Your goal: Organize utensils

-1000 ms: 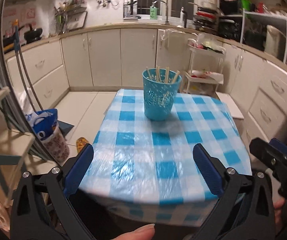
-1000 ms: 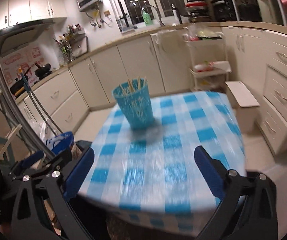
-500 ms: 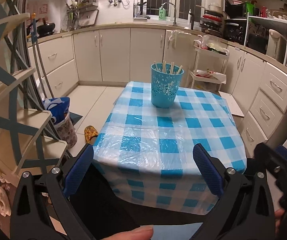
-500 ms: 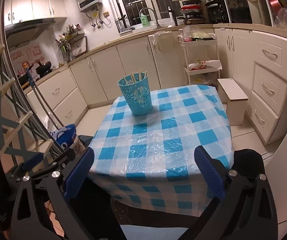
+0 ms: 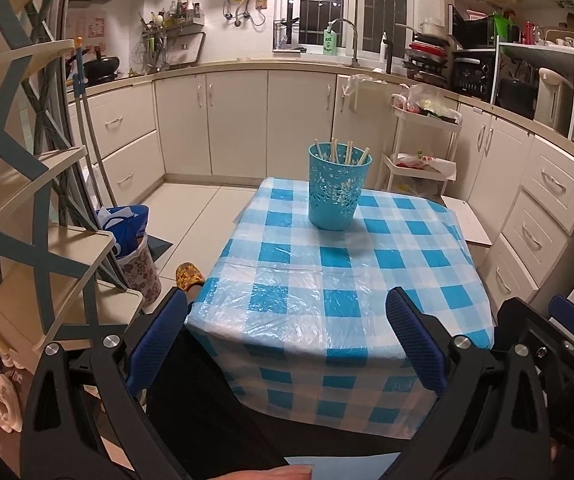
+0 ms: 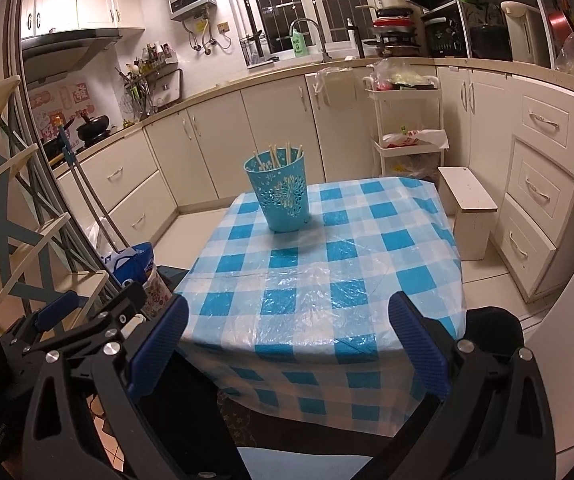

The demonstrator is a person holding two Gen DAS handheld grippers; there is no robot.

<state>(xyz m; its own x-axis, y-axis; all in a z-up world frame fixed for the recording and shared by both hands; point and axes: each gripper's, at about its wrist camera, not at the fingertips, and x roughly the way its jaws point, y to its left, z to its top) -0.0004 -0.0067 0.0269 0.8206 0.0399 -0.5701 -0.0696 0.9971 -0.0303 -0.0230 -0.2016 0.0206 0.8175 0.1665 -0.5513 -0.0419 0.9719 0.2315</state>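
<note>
A turquoise perforated holder (image 5: 337, 188) (image 6: 281, 196) stands upright near the far end of the blue-and-white checked table (image 5: 327, 280) (image 6: 327, 272). Several wooden chopsticks (image 5: 341, 151) (image 6: 281, 153) stick out of its top. My left gripper (image 5: 287, 330) hangs open before the table's near edge, nothing between its blue pads. My right gripper (image 6: 289, 330) is likewise open and empty, well short of the holder. Each gripper shows at the edge of the other's view.
A wooden rack (image 5: 27, 208) stands at the left, with a blue bag (image 5: 127, 226) and mop handles (image 5: 91, 140) beside it. A white trolley (image 5: 423, 148) and a small white stool (image 6: 471, 208) sit beyond the table. Cabinets line the back and right walls.
Both grippers have pulled back and up from the table; the holder now looks smaller and farther off, and the table's near edge has come into view. Both stayed open.
</note>
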